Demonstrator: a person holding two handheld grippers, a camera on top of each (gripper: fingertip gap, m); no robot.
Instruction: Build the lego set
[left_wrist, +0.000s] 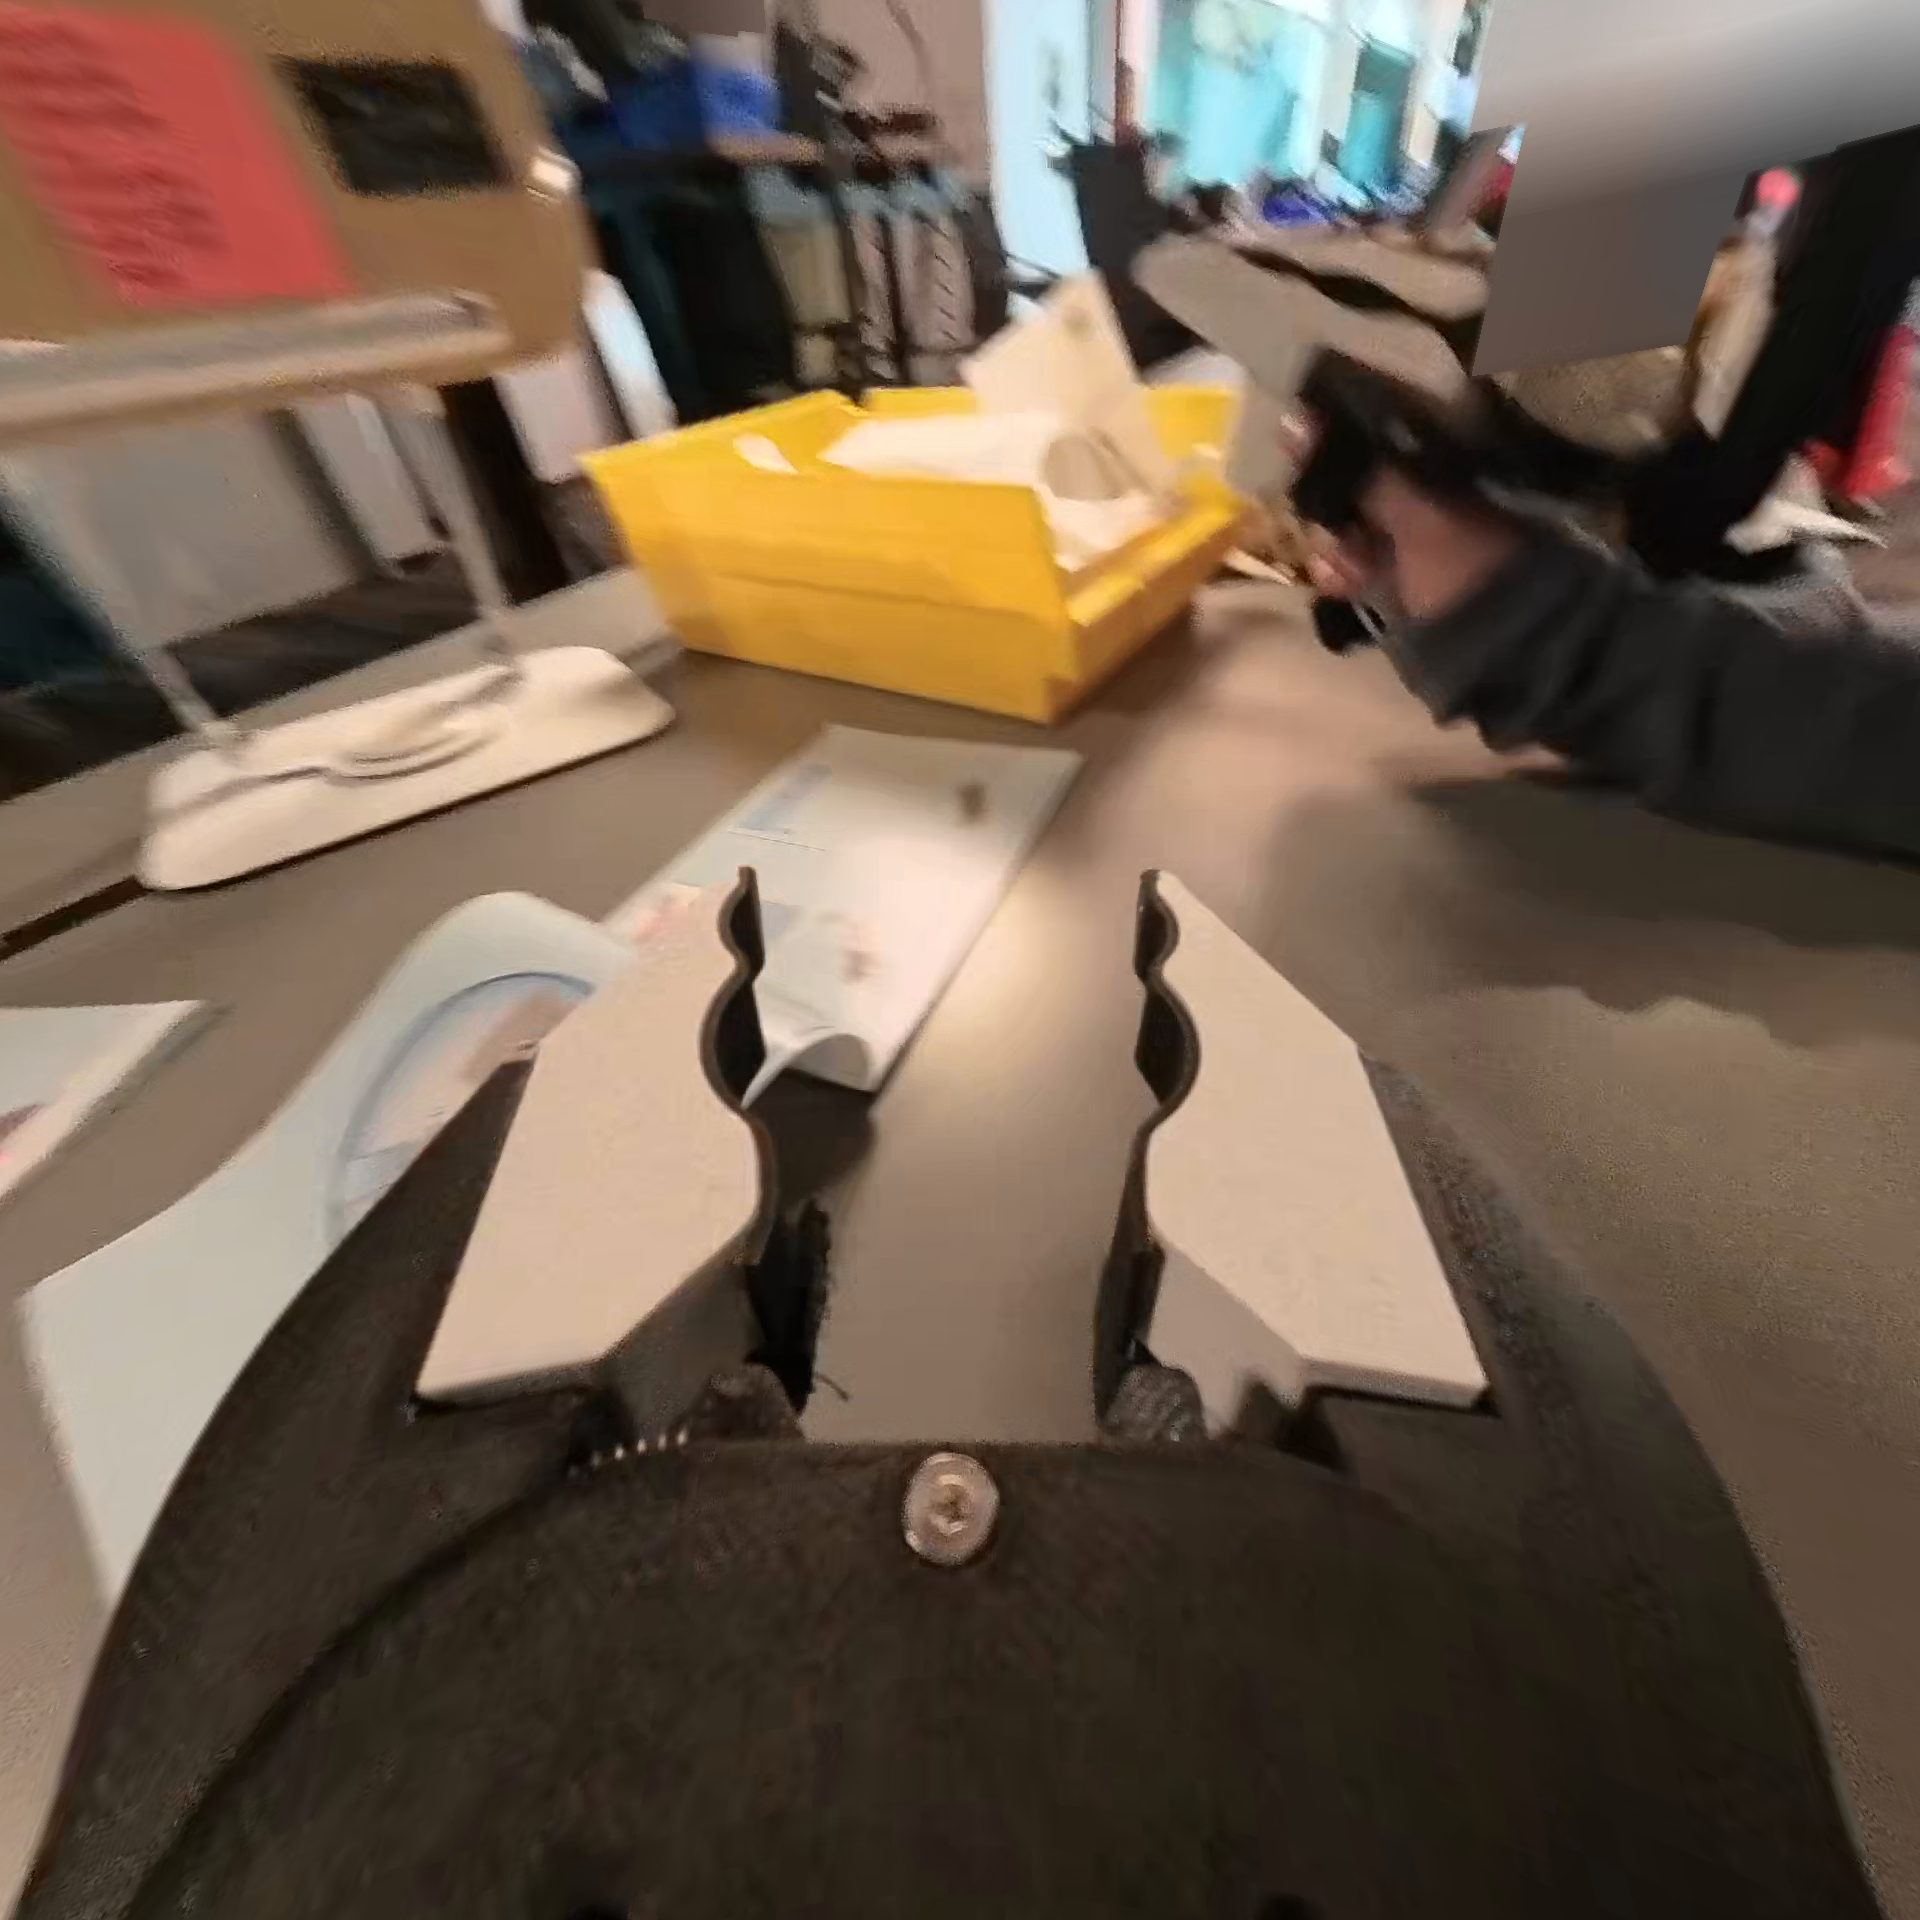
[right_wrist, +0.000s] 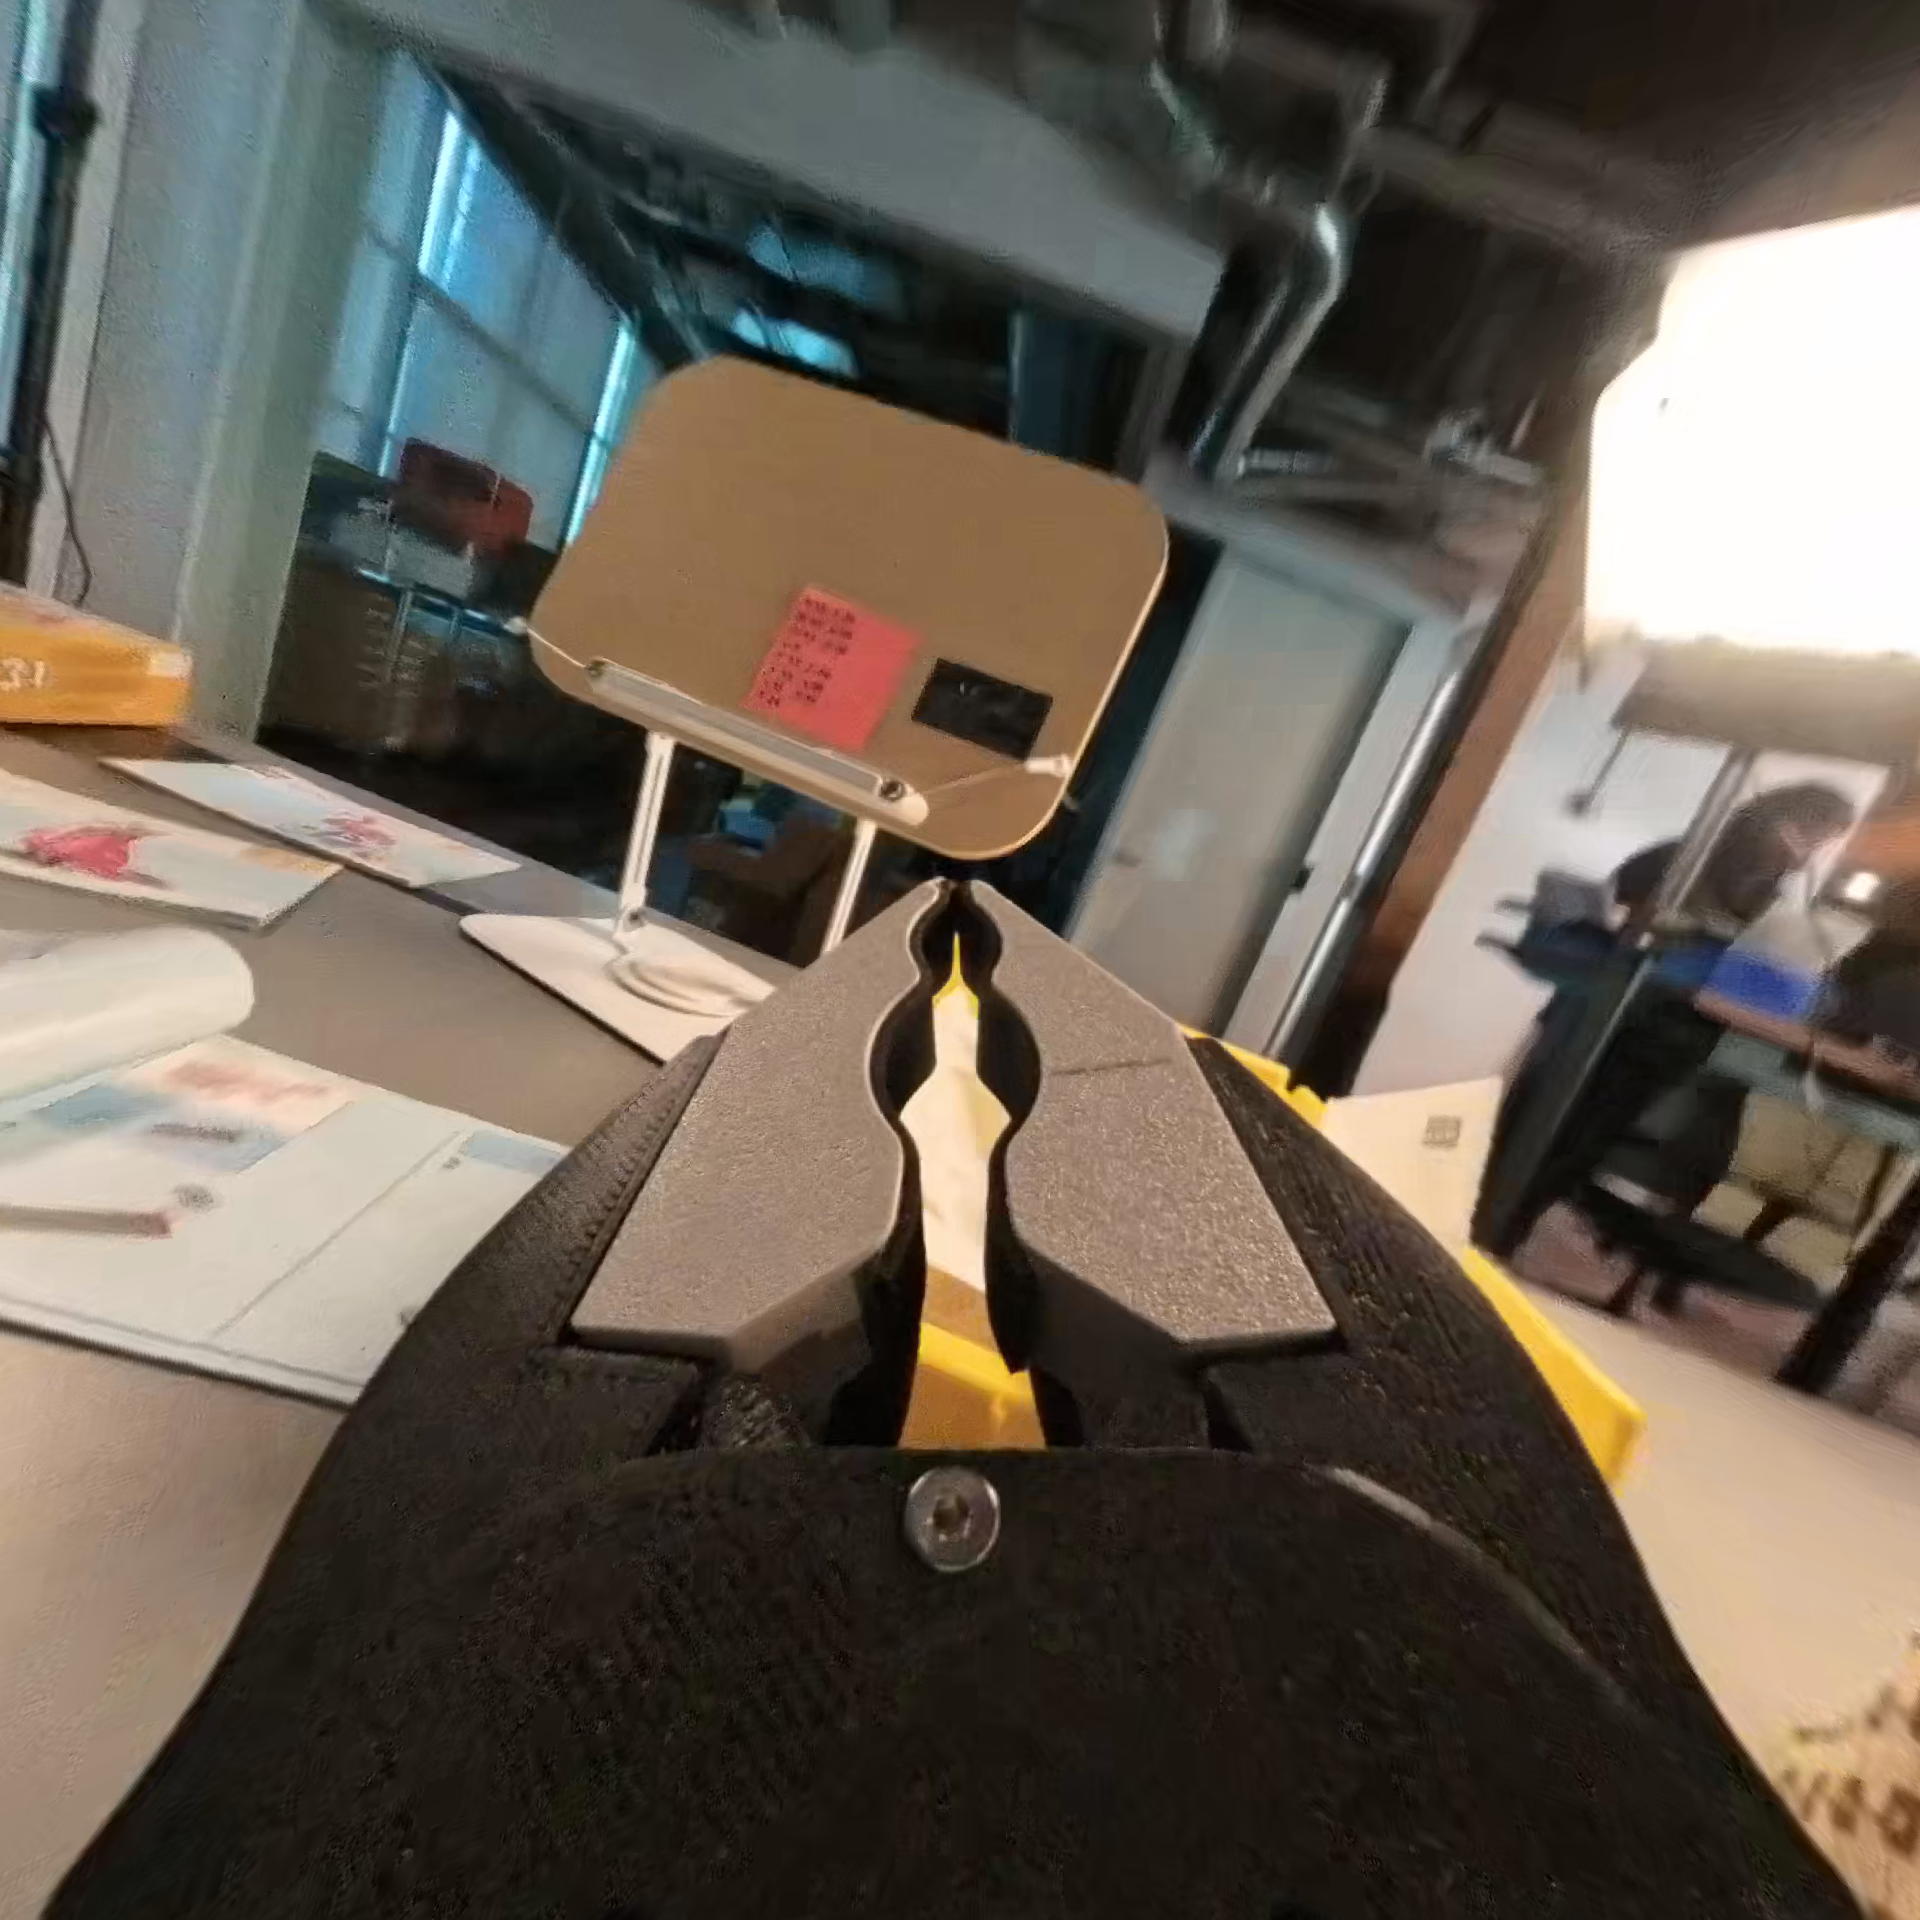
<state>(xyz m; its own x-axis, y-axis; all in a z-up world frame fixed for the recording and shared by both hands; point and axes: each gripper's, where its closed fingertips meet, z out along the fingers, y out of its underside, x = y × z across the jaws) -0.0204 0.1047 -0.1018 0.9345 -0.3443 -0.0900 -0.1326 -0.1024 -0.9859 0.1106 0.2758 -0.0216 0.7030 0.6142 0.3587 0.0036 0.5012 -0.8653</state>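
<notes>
My left gripper (left_wrist: 948, 883) is open wide and empty, low over the grey table (left_wrist: 1351, 1039), with an open instruction booklet (left_wrist: 894, 831) under its tips. A yellow bin (left_wrist: 883, 582) with white paper bags (left_wrist: 966, 447) stands beyond it. My right gripper (right_wrist: 954, 904) is shut, its tips together with nothing showing between them. It hovers over the yellow bin (right_wrist: 1558, 1382), and white paper (right_wrist: 956, 1143) shows below through the finger gaps. In the left wrist view a hand holds the right gripper (left_wrist: 1340, 457) at the bin's right end. No loose bricks show.
A tan board with a pink note (right_wrist: 831, 582) stands on a white stand base (right_wrist: 623, 966) at the table's far side. More booklets (right_wrist: 156, 862) lie at the left, one page curled up (left_wrist: 312, 1143). A person sits at a far table (right_wrist: 1766, 862). Across from one pair of fingers to the other is roughly 25 centimetres.
</notes>
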